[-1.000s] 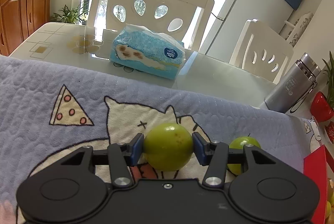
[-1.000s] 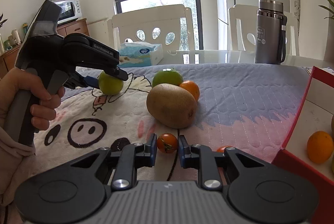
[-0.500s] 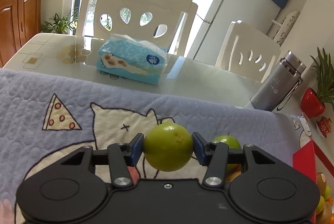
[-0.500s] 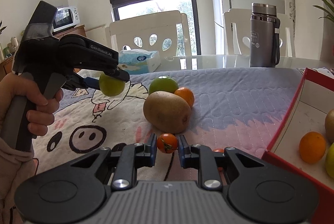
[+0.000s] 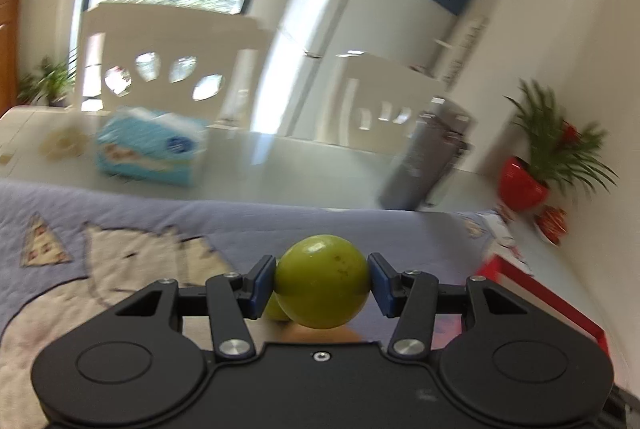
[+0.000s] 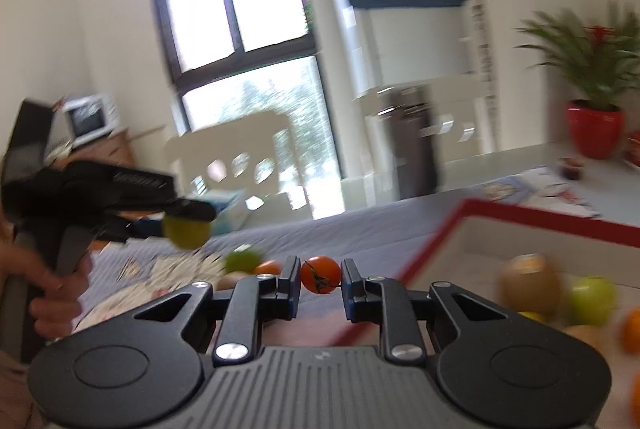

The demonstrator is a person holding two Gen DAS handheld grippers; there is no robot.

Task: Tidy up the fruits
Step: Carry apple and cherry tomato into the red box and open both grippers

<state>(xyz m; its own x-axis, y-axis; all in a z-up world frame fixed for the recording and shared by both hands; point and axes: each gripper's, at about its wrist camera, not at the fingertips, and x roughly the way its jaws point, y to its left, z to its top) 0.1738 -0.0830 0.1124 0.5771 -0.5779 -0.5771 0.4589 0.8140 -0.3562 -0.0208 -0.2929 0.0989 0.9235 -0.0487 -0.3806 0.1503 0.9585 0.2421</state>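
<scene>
Green fruit [image 5: 322, 281], tomato [image 6: 320, 274] between fingers [image 5: 262, 285]

Black left gripper [image 5: 322, 283] and right gripper [image 6: 320, 281] show blue-padded fingers [image 5: 262, 281], silver screws [image 5: 234, 346], round housings.

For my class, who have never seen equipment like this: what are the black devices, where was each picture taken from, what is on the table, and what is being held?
A person holds two handheld grippers; a camera on each looks along its fingers. In the left camera's picture, the left gripper clamps a green fruit. In the right camera's picture, the right gripper clamps a small tomato, near a red box already containing fruit. A cartoon blanket covers the table; more fruit, a tissue pack and a flask are there too. Both pictures are blurred.
</scene>
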